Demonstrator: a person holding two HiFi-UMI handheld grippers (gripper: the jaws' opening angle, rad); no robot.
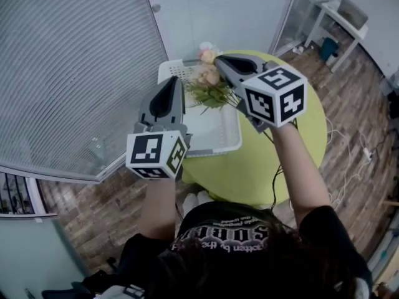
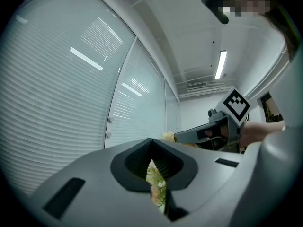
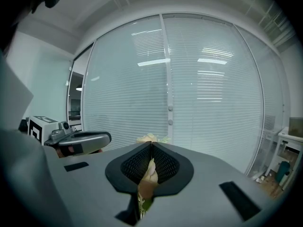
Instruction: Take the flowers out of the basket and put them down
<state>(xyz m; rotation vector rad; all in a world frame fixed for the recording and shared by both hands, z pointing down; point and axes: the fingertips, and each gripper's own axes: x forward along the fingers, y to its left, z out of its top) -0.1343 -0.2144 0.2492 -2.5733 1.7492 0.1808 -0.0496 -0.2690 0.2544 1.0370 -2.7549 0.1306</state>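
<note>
Left tongs (image 1: 177, 80) and right tongs (image 1: 219, 60) both clamp the flowers (image 1: 209, 80) above the basket (image 1: 215, 149). This looks like mid-lift; next they probably need carrying beside the basket.

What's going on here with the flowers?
A person holds a tool in each hand. The right tool is shut on the flowers, held over the white basket on the green table. The left tool sits alongside, jaws together; whether it grips any stems is unclear. Nothing is set down yet.
</note>
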